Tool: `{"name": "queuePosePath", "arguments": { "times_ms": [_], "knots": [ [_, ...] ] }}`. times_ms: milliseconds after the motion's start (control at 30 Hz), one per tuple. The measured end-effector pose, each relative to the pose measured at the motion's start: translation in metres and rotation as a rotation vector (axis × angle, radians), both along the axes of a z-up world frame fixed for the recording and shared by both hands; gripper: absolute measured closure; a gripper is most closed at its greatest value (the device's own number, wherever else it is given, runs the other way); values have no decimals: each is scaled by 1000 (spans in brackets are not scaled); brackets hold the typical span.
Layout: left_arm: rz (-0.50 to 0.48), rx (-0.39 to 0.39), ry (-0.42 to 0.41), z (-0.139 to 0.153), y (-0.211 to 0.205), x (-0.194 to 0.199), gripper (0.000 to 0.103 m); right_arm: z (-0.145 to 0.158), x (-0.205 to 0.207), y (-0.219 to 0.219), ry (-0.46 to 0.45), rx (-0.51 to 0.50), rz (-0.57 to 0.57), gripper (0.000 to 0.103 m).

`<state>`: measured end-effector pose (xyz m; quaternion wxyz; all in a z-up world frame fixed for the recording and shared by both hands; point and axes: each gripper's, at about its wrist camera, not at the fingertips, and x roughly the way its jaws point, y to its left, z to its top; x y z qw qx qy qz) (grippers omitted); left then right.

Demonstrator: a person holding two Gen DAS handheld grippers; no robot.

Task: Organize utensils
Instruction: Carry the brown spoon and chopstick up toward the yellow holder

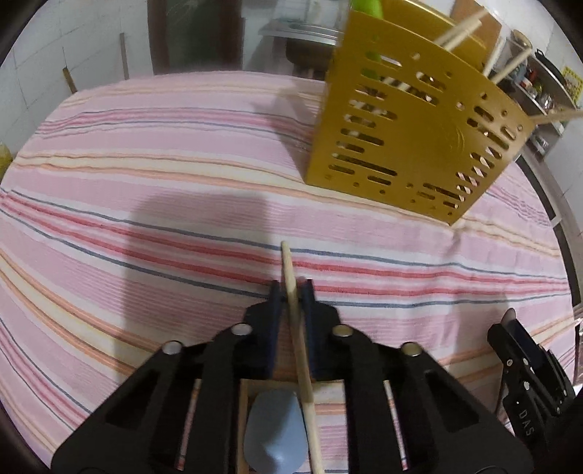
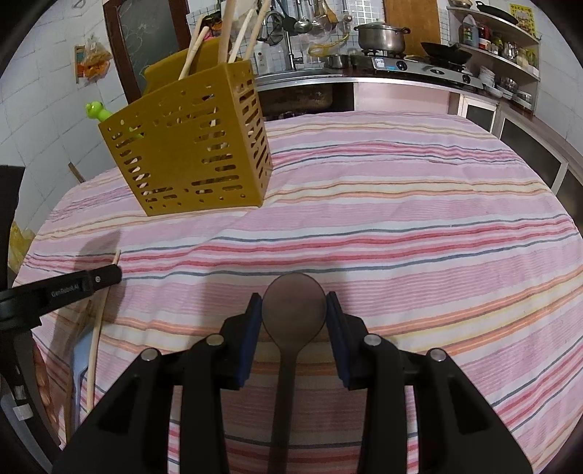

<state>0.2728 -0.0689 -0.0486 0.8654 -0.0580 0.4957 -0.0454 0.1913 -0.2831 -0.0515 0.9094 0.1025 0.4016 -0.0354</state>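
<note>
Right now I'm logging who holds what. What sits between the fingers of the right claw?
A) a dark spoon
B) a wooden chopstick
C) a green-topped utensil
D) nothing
A: in the right wrist view, the dark spoon's bowl sits between the right claw's blue-padded fingers.

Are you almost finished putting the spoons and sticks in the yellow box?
Partly. The yellow box already holds several wooden sticks and something green. In hand: the left tool is shut on one chopstick, and the right tool has a dark spoon between its fingers, both above the striped cloth. Left to do: drop both in. A blue utensil under the left tool may also be waiting.
</note>
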Motion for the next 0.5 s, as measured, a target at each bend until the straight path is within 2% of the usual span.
{"name": "queuePosePath", "arguments": {
  "times_ms": [267,500],
  "knots": [
    [-54,-27,-63,9,-8,-11,98,4,-2,2,-20,-7,-5,67],
    [-110,-20,-255,48,-14,-41,98,20,-12,2,-87,4,-10,67]
  ]
}}
